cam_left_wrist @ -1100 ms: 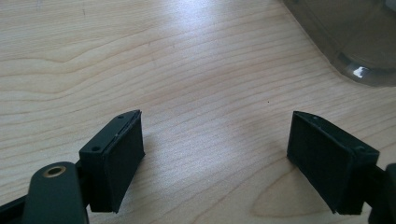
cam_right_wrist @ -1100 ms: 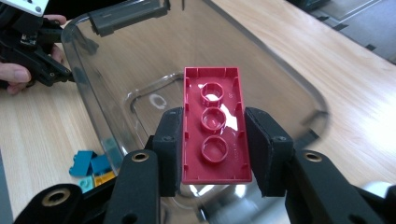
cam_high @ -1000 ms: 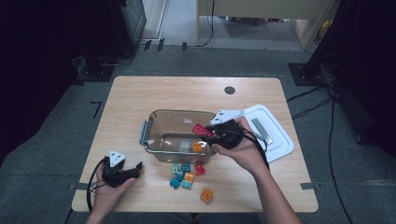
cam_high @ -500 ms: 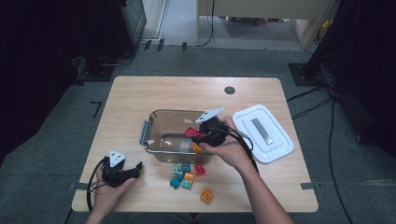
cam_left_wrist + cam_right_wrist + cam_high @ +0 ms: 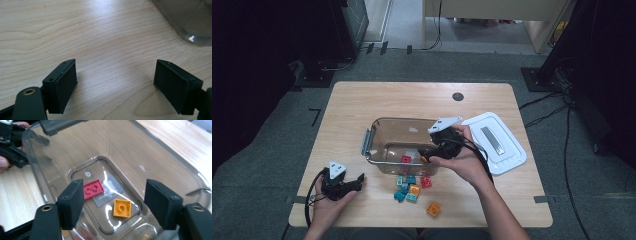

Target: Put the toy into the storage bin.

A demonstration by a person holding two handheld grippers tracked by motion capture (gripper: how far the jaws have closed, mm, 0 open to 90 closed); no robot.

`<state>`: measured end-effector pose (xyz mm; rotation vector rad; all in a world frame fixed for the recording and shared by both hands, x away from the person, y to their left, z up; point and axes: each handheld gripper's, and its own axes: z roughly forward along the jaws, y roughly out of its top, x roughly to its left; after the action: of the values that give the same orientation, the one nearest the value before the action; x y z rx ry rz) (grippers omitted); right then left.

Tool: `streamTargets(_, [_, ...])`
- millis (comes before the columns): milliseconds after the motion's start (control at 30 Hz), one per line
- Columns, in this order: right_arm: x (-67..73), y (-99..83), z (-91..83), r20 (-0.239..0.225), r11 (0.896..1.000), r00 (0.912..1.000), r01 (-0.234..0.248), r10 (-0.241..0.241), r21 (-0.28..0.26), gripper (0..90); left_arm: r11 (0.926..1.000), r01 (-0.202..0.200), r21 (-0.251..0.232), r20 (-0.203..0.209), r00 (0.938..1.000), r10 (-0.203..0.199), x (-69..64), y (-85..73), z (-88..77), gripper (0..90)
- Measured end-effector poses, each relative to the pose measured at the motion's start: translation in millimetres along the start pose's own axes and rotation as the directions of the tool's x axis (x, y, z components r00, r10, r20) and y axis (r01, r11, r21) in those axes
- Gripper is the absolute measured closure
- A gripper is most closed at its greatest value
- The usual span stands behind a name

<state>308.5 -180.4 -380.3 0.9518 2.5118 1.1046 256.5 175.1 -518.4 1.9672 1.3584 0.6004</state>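
Two bricks lie flat in your clear plastic tub (image 5: 155, 152): a red one (image 5: 93, 189) with two studs and a square orange one (image 5: 122, 208) with one, just apart on its glossy floor. Your right gripper (image 5: 113, 206) hangs over them, fingers just opened wide, nothing between. More small bricks (image 5: 412, 186) sit on the pale wood-grain surface (image 5: 362, 105) beside the tub. A white lid (image 5: 497, 142) rests to its right. Your left gripper (image 5: 115, 85) rests low, fingers spread, empty.

Bright tabletop, dark surroundings, glare on container (image 5: 155, 157)
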Motion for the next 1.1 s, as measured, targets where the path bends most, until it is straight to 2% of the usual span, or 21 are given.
streamTargets(200, [6.5,-13.5,-25.8,0.008,0.999,1.0,-0.001,0.001,-0.037,22.6,1.0,0.001,0.001,0.001,1.0,-0.001,-0.1,0.0,-0.1,18.5])
streamTargets(433, [14.0,-33.6,-49.0,0.028,0.997,0.9996,-0.006,0.008,-0.082,22.4,1.0,0.001,0.003,0.001,1.0,-0.001,0.0,0.0,-0.2,18.6])
streamTargets(467, [17.6,-42.9,-56.4,0.03,0.995,0.9995,-0.009,0.012,-0.099,23.0,1.0,0.001,0.003,0.001,1.0,-0.001,-0.1,0.0,-0.2,18.5])
streamTargets(533, [19.0,-46.3,-58.3,0.031,0.995,0.9994,-0.012,0.015,-0.103,23.5,1.0,0.0,0.003,0.001,1.0,0.0,-0.1,0.0,-0.2,18.6])
streamTargets(567, [23.2,-56.9,-61.4,0.038,0.994,0.9991,-0.014,0.018,-0.105,24.8,1.0,0.0,0.004,0.001,1.0,0.0,0.0,0.1,-0.2,18.6])
streamTargets(667, [26.3,-65.7,-61.8,0.039,0.994,0.999,-0.017,0.021,-0.11,26.3,1.0,0.0,0.002,0.0,1.0,0.0,-0.1,0.0,-0.1,18.6])
streamTargets(800, [33.2,-91.4,-53.3,0.036,0.993,0.9986,-0.035,0.039,-0.113,32.6,1.0,0.0,0.002,0.0,1.0,0.0,-0.2,0.0,-0.1,18.5])
streamTargets(867, [33.7,-94.7,-50.8,0.034,0.993,0.9985,-0.04,0.044,-0.113,33.9,1.0,0.0,0.002,0.0,1.0,0.0,-0.1,0.0,-0.2,18.5])
streamTargets(900, [34.8,-103.5,-40.9,0.022,0.993,0.9982,-0.054,0.056,-0.106,37.6,1.0,0.0,0.002,0.0,1.0,0.0,-0.1,0.0,-0.2,18.6])
streamTargets(967, [35.1,-106.2,-37.3,0.016,0.993,0.9981,-0.058,0.06,-0.106,39.3,1.0,0.0,0.002,0.0,1.0,0.0,-0.1,0.0,-0.2,18.6])
streamTargets(1000, [36.9,-112.9,-25.3,0.003,0.994,0.9978,-0.065,0.066,-0.092,42.9,1.0,0.0,0.002,-0.001,1.0,0.0,-0.2,0.0,-0.2,18.6])
streamTargets(1100, [38.6,-116.6,-15.5,-0.008,0.994,0.9969,-0.079,0.079,-0.079,44.6,1.0,0.0,0.002,-0.001,1.0,0.0,-0.2,0.0,-0.2,18.6])
